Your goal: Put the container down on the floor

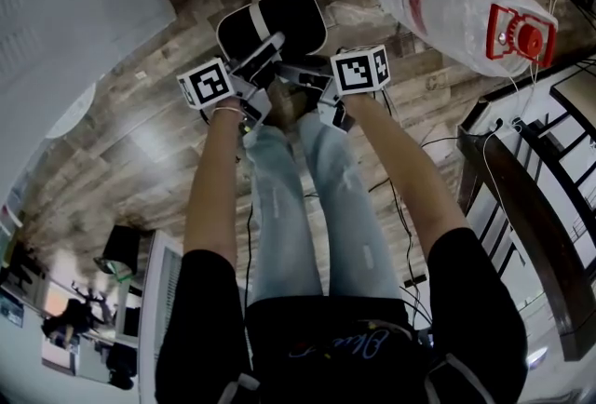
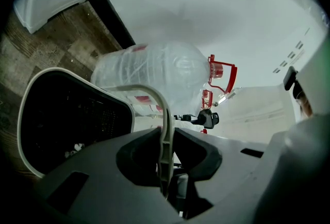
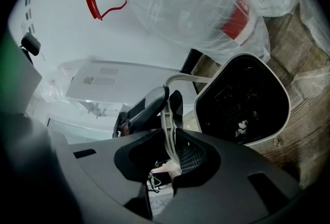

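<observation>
My left gripper [image 2: 166, 152] has its jaws pinched nearly together on the thin white handle [image 2: 165, 114], which stands on edge between the pads. My right gripper [image 3: 170, 153] clamps the same handle just beside the left one, its jaws narrowly apart with the strip pressed between them.

The container [image 1: 296, 19] hangs from that handle just past both grippers, ahead of the person's feet and over the wooden floor [image 1: 140, 104]. I cannot tell whether its base touches the boards. It is an oval bin with a white rim and a black, mesh-like inside. All I can make out in it is a small white scrap [image 3: 241, 126] low against the wall. The rest looks dark.

Beyond it lie big clear jugs [image 1: 447, 2] wrapped in plastic film, on their sides on the floor. The nearest has a red cap [image 1: 528, 39] and a red carry loop. Red labels [image 3: 237, 19] band the jugs, with white print too blurred for me to read.

Farther off, the right gripper view shows a flat white box [image 3: 118, 81]. It has a small sticker at one end, also unreadable.
</observation>
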`<action>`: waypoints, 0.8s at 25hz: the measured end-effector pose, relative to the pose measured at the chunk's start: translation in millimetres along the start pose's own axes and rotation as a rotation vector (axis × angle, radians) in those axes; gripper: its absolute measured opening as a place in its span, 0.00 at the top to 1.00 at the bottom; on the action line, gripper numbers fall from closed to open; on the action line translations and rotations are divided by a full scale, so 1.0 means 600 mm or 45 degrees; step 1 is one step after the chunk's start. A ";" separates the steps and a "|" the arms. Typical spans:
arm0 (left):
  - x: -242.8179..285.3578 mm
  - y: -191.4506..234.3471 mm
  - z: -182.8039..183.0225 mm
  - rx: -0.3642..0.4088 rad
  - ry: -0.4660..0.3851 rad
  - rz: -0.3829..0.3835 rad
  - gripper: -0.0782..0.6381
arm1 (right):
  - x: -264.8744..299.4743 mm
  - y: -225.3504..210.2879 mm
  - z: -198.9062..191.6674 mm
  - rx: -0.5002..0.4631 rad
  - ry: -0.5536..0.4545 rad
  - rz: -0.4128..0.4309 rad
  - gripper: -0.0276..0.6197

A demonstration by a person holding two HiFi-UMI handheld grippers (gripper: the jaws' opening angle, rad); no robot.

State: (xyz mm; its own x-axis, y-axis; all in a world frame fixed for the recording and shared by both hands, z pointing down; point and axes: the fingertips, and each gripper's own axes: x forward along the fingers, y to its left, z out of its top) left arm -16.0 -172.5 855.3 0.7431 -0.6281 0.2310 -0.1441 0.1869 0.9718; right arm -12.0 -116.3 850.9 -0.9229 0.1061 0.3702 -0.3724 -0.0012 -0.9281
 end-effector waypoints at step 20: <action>0.007 0.011 -0.008 0.011 -0.031 0.036 0.76 | -0.005 -0.017 -0.004 0.016 -0.015 -0.075 0.85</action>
State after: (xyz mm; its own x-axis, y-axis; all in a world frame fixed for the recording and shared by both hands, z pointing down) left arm -10.6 -170.1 862.5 0.7222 -0.6412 0.2594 -0.1707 0.1982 0.9652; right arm -5.1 -114.3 859.2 -0.9005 0.0943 0.4246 -0.4271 -0.0076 -0.9042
